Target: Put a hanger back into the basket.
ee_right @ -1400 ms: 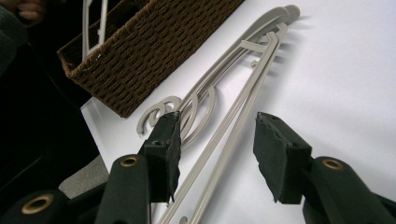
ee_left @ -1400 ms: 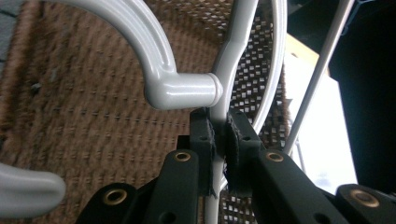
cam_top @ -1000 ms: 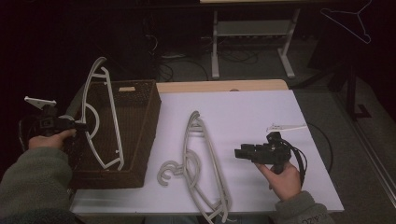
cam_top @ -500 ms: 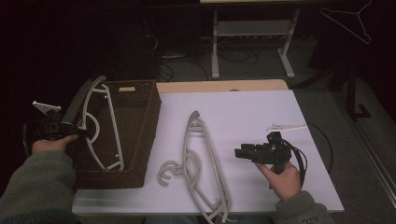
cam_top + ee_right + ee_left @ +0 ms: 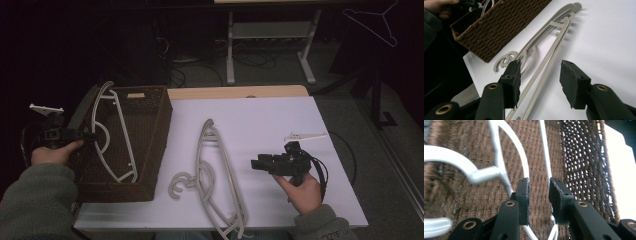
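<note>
White hanger (image 5: 112, 135) lies in the brown woven basket (image 5: 150, 150) at the left of the high view, its top end sticking out past the basket's far left corner and its long bar running down toward the lower middle of the basket. Left tongs (image 5: 75, 135) sit at the basket's left rim, mid-left of frame, pointing right at the hanger's hook. In the left gripper view the tongs (image 5: 539, 195) stand a little apart; thin white bars of the hanger run up the frame just behind the jaws, the curved hook at upper left. No pad presses on any bar (the jaws have just been opening, so the hanger is let go).

Right tongs (image 5: 270, 164) hover over the white tabletop (image 5: 280, 115) at lower right of centre, pointing left. Jaws apart, nothing between them. In the right gripper view (image 5: 540, 75) the grey hangers (image 5: 541, 57) lie on the table beyond the left jaw, hooks toward the basket; in the high view they (image 5: 215, 180) lie at lower centre, well apart from the white hanger.

Against the earlier frames: the white hanger leaned steeply over the basket's left wall, hook clamped in the left tongs; now it lies lower and flatter inside the basket. Right tongs and grey hangers unchanged.
</note>
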Available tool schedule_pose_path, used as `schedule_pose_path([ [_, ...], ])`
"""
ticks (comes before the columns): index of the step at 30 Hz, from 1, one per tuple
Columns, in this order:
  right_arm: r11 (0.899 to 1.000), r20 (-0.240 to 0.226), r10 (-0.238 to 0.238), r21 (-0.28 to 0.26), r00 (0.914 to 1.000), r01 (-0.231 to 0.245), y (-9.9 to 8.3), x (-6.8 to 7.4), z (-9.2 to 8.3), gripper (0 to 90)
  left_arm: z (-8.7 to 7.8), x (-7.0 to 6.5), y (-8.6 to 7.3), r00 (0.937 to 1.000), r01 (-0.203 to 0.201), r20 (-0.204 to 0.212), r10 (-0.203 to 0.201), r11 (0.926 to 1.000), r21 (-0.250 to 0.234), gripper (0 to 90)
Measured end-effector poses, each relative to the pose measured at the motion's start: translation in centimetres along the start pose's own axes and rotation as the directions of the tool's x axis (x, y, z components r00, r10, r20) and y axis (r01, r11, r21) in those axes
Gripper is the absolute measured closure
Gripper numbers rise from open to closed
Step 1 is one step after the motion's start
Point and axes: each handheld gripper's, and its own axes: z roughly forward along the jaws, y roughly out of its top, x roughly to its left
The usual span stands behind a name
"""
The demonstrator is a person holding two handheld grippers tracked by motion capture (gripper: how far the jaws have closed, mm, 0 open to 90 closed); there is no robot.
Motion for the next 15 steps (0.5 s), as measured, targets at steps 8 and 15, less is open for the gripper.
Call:
schedule_pose_path([
  [8,1.000,0.016,-0.008,0.006,0.9998,0.008,0.0,-0.1,0.1,49.6,-0.4,-1.1,-0.6,0.9984,-0.044,0.035,0.044,0.9988,-0.023,69.3],
  [15,1.000,0.032,-0.016,0.013,0.9993,0.016,0.0,-0.2,0.2,49.0,-0.7,-2.2,-1.2,0.9938,-0.077,0.077,0.080,0.9963,-0.038,68.2],
])
